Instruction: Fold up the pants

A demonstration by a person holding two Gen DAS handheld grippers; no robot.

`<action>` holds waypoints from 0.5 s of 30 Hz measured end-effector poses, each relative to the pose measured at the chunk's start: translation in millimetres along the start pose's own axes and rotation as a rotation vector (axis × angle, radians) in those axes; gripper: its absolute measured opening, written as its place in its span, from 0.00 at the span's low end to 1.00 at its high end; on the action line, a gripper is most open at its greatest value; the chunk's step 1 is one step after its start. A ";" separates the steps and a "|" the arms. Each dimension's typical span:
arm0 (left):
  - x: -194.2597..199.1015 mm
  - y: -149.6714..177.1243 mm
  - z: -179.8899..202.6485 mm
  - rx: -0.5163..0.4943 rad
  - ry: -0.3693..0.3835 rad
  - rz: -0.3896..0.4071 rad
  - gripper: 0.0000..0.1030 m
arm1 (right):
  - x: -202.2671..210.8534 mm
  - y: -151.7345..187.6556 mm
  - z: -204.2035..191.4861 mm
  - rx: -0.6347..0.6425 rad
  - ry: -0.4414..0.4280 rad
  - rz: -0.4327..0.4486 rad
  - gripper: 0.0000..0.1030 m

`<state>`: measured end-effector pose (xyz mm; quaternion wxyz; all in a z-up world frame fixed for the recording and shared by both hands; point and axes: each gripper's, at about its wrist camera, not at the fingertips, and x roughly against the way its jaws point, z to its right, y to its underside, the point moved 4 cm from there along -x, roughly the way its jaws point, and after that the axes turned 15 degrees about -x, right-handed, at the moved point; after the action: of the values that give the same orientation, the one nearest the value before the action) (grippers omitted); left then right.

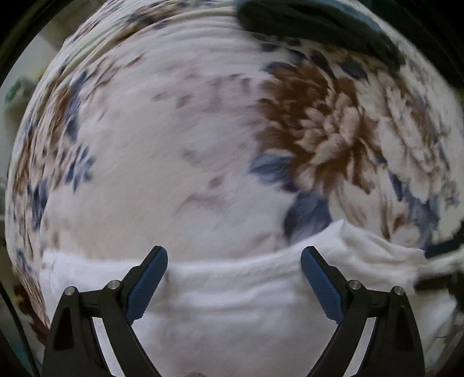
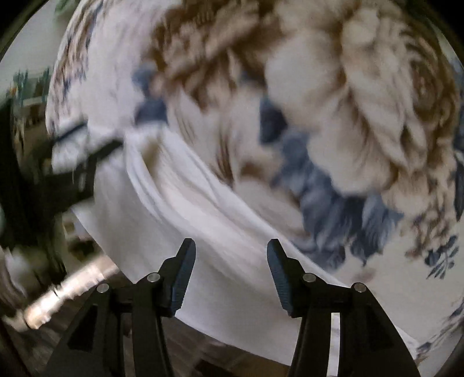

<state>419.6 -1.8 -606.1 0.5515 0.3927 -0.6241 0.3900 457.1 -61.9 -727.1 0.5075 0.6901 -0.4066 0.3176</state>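
The left gripper [image 1: 234, 262] is hanging over the near edge of a white garment, the pants [image 1: 232, 295], with its two blue-padded fingers [image 1: 148, 284] spread wide apart and nothing between them. The pants are lying flat across the lower part of the left wrist view, their far edge running from the left side up toward the right, and they are resting on a floral sheet [image 1: 179, 139] printed with brown and blue flowers on a white ground. A dark green cloth [image 1: 313, 20] is lying on the sheet at the far top of that view, well apart from the pants. The right gripper [image 2: 231, 256] is also standing open, its fingers [image 2: 182, 278] apart and holding nothing, and it is pointing over the white pants [image 2: 185, 208], which are stretching diagonally from the upper left down to the lower right in the right wrist view. The floral sheet [image 2: 348, 101] is filling the upper right of this view beyond the pants. At the left edge of the right wrist view a dark shape is meeting the end of the pants, but the blur is making it impossible to tell what it is. Both views are smeared by motion blur, so fine detail on the pants is unreadable.
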 end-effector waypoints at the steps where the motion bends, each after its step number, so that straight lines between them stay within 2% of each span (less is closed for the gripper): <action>1: -5.0 -5.9 3.4 -0.012 -0.010 -0.008 0.91 | -5.1 4.9 4.4 0.015 0.006 -0.018 0.53; 3: -15.1 -13.1 5.0 -0.016 -0.027 -0.026 0.91 | -16.6 11.2 11.0 0.045 0.059 -0.020 0.50; 4: -19.0 -15.4 5.1 -0.013 -0.025 -0.036 0.91 | -22.1 15.2 13.1 0.074 0.083 -0.013 0.36; 6: -23.5 -19.4 2.4 -0.006 -0.026 -0.043 0.91 | -26.7 17.9 16.9 0.080 0.136 0.027 0.20; 7: -24.4 -21.5 1.7 -0.007 -0.025 -0.043 0.91 | -26.0 19.0 18.1 0.053 0.123 0.044 0.13; 11: -21.4 -29.8 3.6 -0.003 -0.028 -0.037 0.91 | -3.5 25.9 36.9 -0.042 0.142 0.174 0.07; 15: -23.8 -18.6 -0.4 0.006 -0.034 -0.025 0.91 | 13.9 31.7 72.7 -0.159 0.145 0.254 0.05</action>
<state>438.9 -7.2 -628.7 0.5445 0.4088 -0.6272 0.3781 437.4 -139.8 -721.8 0.5444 0.5658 -0.4768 0.3951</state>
